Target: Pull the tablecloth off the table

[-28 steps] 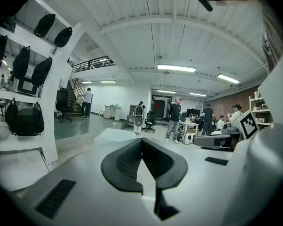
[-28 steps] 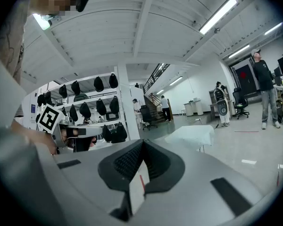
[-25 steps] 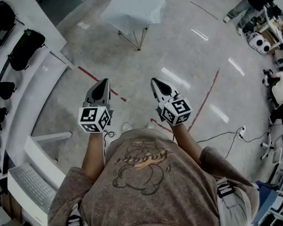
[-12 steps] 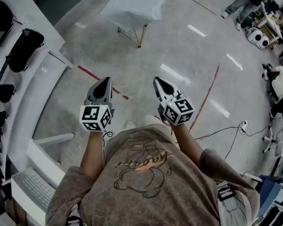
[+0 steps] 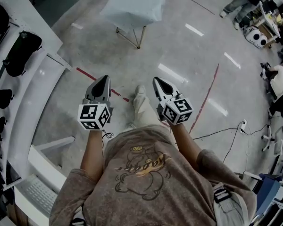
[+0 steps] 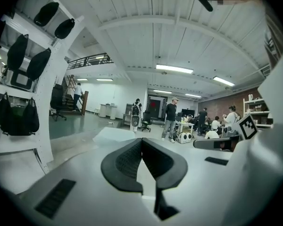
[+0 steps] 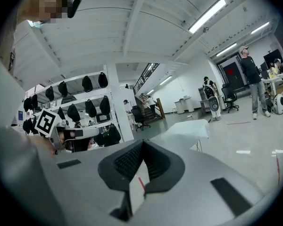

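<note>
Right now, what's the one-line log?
left gripper shut, empty | right gripper shut, empty | tablecloth on table, ahead, untouched

Wht tablecloth, red floor tape

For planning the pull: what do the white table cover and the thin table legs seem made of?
White table cover: likely thin matte fabric; it drapes in soft folds over the edges. Thin table legs: probably metal tubing, slim and straight; too small to be sure.

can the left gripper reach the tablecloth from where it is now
Probably not: the tablecloth lies far ahead of the left gripper across the floor; nothing blocks the way.
</note>
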